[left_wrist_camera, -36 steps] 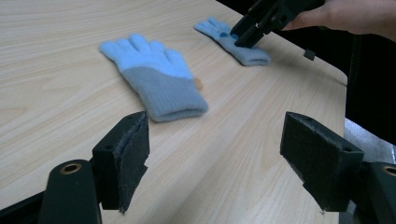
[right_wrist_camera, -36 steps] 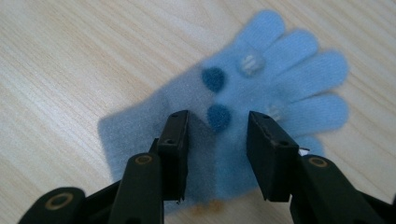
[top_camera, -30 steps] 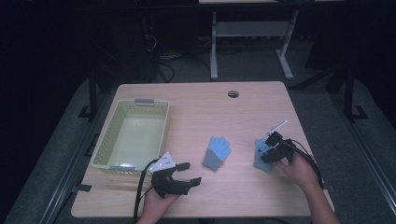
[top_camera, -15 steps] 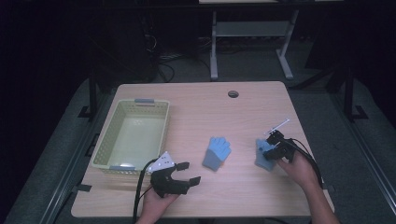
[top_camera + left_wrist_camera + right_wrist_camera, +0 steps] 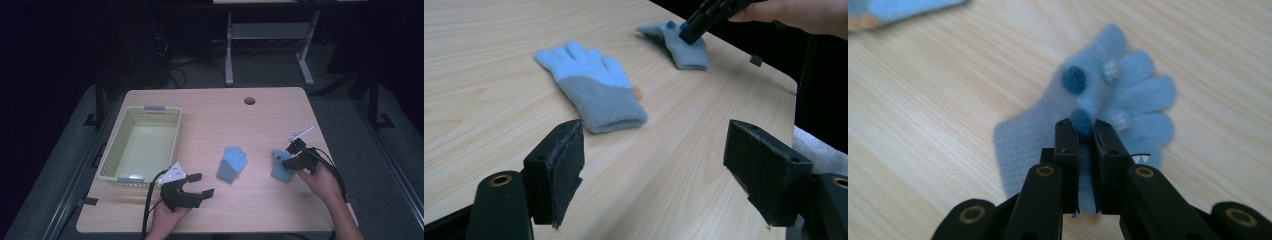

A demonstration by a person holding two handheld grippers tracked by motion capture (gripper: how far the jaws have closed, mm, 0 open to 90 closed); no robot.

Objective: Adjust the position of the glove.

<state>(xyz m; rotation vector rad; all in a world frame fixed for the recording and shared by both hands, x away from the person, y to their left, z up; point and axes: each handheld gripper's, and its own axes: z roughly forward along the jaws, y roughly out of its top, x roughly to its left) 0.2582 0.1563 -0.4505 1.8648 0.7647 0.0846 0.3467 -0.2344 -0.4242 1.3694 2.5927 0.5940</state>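
Glove (image 5: 1083,145) | right gripper (image 5: 1086,131) fingers pinching it | left gripper (image 5: 654,165) fingers wide, empty

High view looks down on the table (image 5: 260,115); both gripper views sit close above it.

Table (image 5: 210,107) layout, seen from the high view. Basket (image 5: 141,146) sits on the table's left half, near the left edge. One glove (image 5: 231,163) lies flat right of the basket, about mid-table. Second glove (image 5: 282,166) lies further right, well apart from the first. Left gripper (image 5: 199,186) near the front edge, just before the basket's front right corner. Right gripper (image 5: 291,163) on the second glove.
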